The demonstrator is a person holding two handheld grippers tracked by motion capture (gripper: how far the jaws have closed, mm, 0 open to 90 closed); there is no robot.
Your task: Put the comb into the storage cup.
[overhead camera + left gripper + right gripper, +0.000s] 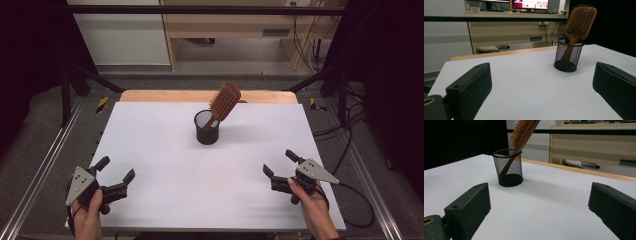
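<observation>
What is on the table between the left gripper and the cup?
Nothing: bare white table lies between left gripper and cup, seen in the high view.

The surface (pixel 165 150) is white, with a wooden strip along its far edge. A black mesh cup (pixel 207 127) stands on it, upper centre of the frame.

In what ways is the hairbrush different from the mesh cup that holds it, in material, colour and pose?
The hairbrush is brown and looks wooden, with a solid paddle head full of bristles; the mesh cup is black wire mesh that one can see through. The hairbrush leans tilted, its head rising above the rim; the mesh cup stands upright on the white table. The hairbrush is long and flat; the mesh cup is short and round. Both sit together at the far middle of the table.
</observation>
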